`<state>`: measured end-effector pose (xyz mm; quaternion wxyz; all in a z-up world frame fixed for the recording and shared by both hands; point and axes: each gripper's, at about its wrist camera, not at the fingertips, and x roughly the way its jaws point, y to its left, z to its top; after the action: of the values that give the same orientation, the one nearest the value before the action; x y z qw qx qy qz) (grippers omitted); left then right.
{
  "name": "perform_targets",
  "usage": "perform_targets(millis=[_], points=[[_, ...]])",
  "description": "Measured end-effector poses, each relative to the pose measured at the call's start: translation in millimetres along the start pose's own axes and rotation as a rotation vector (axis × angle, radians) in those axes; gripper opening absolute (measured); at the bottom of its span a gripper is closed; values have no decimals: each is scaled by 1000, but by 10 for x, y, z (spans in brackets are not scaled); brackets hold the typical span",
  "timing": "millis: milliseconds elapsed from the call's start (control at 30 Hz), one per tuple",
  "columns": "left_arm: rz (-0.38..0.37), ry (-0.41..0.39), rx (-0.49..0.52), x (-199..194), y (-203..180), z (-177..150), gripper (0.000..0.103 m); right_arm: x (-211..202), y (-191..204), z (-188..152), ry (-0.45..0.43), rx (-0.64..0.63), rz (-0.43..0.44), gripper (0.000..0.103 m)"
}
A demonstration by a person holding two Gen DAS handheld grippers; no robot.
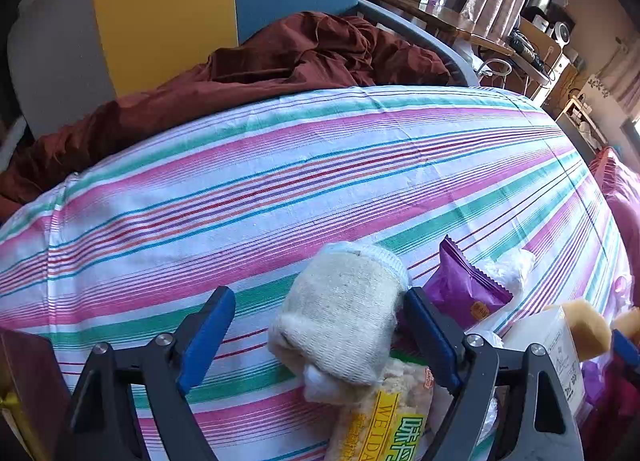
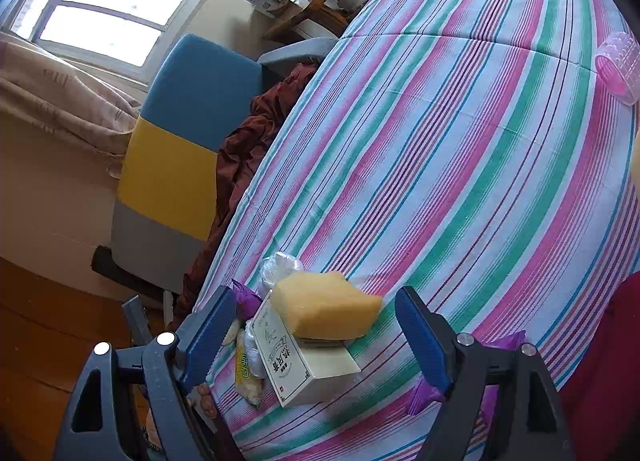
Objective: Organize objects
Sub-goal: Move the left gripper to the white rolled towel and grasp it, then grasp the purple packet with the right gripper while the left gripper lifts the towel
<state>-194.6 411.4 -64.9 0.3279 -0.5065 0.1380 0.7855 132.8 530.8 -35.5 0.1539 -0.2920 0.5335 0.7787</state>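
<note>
In the left wrist view my left gripper (image 1: 320, 335) is open, its blue fingers on either side of a rolled cream sock (image 1: 340, 313). The sock lies on a yellow snack packet (image 1: 384, 417) on the striped cloth (image 1: 280, 189). A purple snack packet (image 1: 464, 285) and a crumpled clear bag (image 1: 508, 267) lie just right of it. In the right wrist view my right gripper (image 2: 316, 327) is open over a yellow sponge (image 2: 326, 309) that rests on a cream printed box (image 2: 296, 361). The sponge and box also show in the left wrist view (image 1: 588, 323).
The striped cloth covers a wide table. A blue, yellow and grey chair (image 2: 180, 141) with a brown garment (image 1: 260, 73) stands at the far edge. A pink plastic basket (image 2: 618, 67) sits on the far right. A cluttered desk (image 1: 460, 17) lies beyond.
</note>
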Motion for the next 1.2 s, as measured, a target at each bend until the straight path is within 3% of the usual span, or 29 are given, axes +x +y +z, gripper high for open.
perform_targets(millis=[100,133,300,467,600,767,933,1000,1200], points=[[4,28,2,98,-30,-42,57,0,0,1,1,1,-3,83],[17,9,17,88,-48,-61,55,4,5,1,1,0,-5,83],[61,-31,17,-60,-22,-151,54,3,13,14,-8,-6,-16,83],[51,-96,14,-476,-21,-316,54,2,-31,22,-10,12,-23,83],[-4,-132,51,-823,-209,-734,54,-12,-78,30,-14,41,-18,83],[-89,-115,119,-1007,-559,-1394,54,7,-66,27,-4,40,-38,83],[-104,-109,226,-1149,-764,-1912,54,105,137,13,108,-111,-169,83],[-104,-99,246,-1145,-768,-2039,54,88,239,17,151,-206,-258,83],[-117,-56,209,-1019,-627,-2238,54,30,293,-16,244,-358,-458,83]])
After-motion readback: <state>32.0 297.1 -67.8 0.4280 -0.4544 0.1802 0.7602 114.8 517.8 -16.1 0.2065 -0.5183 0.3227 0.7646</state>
